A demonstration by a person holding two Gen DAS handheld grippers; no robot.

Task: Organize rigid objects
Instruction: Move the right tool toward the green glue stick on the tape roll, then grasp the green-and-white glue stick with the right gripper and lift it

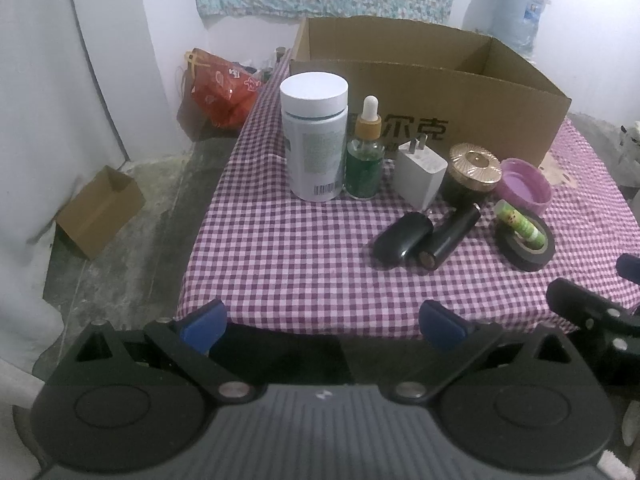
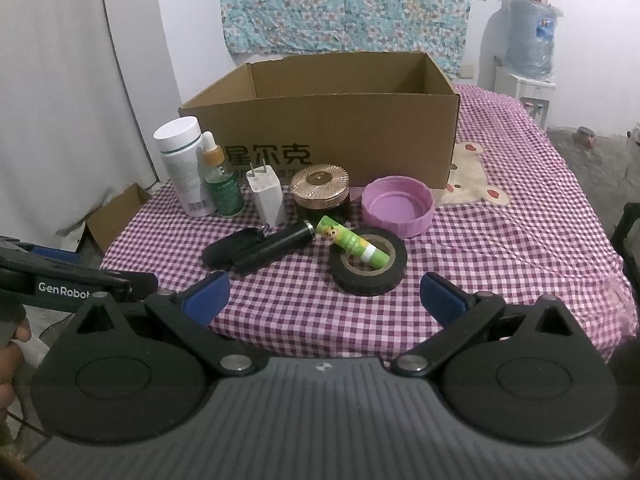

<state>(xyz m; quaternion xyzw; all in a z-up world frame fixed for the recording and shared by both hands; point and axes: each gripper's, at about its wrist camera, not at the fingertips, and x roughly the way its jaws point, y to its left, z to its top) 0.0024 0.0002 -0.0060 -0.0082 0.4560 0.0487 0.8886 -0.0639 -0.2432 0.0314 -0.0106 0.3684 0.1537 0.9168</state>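
An open cardboard box (image 1: 472,120) (image 2: 340,120) stands at the back of the checkered table. In front of it stand a white bottle (image 1: 314,136) (image 2: 182,168), a green dropper bottle (image 1: 365,152) (image 2: 222,180), a white charger (image 1: 420,176) (image 2: 266,196), a gold-lidded jar (image 1: 474,172) (image 2: 320,192) and a purple lid (image 1: 524,186) (image 2: 398,206). A black case (image 1: 400,238) (image 2: 226,250), black tube (image 1: 450,238) (image 2: 276,248), green glue stick (image 1: 520,224) (image 2: 352,242) and black tape roll (image 1: 526,244) (image 2: 368,266) lie nearer. My left gripper (image 1: 322,326) and right gripper (image 2: 324,300) are open and empty at the table's near edge.
A red bag (image 1: 222,88) and a small cardboard box (image 1: 100,212) sit on the floor at the left. A water jug (image 2: 530,36) stands at the back right. The left gripper shows at the left of the right wrist view (image 2: 60,276).
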